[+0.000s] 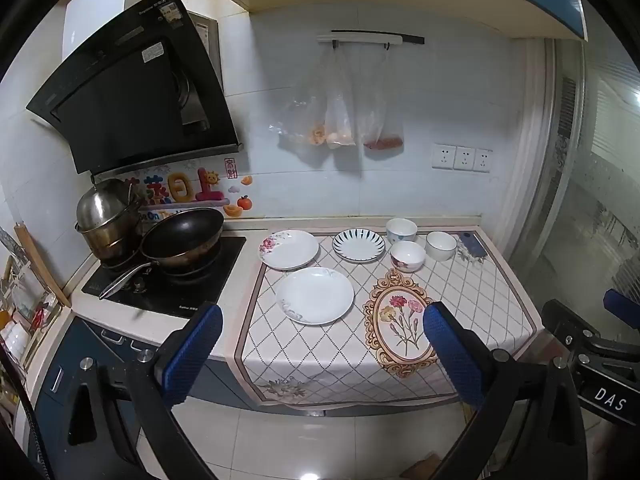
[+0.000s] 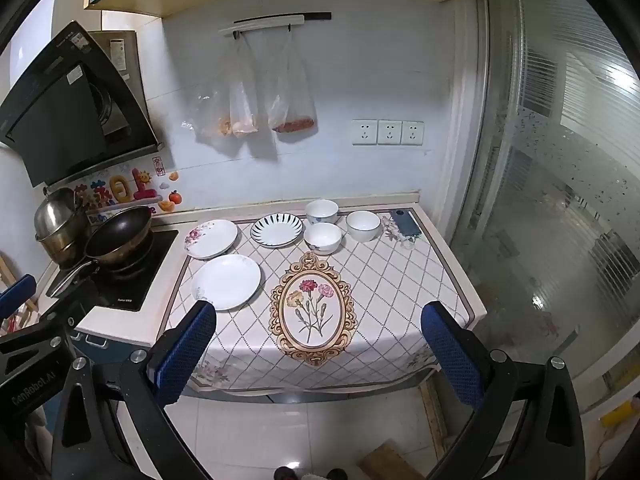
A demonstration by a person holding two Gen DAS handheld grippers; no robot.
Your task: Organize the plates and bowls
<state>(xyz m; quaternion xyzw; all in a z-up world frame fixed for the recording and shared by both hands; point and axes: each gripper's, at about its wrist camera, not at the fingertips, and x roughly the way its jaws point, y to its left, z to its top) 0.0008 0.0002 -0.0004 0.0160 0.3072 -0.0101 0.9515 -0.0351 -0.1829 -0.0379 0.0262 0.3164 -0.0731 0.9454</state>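
Three plates lie on the patterned cloth (image 1: 472,292): a large white plate (image 1: 315,295) (image 2: 226,282) nearest, a rose-patterned plate (image 1: 289,249) (image 2: 211,238) behind it, and a blue-striped plate (image 1: 359,244) (image 2: 277,230). Three bowls stand at the back right: one with a blue motif (image 1: 401,231) (image 2: 322,211), one with a red motif (image 1: 407,255) (image 2: 322,238), and a plain white one (image 1: 441,245) (image 2: 363,226). My left gripper (image 1: 322,344) and right gripper (image 2: 318,340) are both open and empty, held back from the counter's front edge.
A stove (image 1: 168,280) with a black wok (image 1: 182,238) and steel pots (image 1: 106,216) is at the left under a range hood (image 1: 132,92). A dark phone (image 2: 405,222) lies at the cloth's back right. Plastic bags (image 1: 340,120) hang on the wall. A glass door (image 2: 560,200) is at the right.
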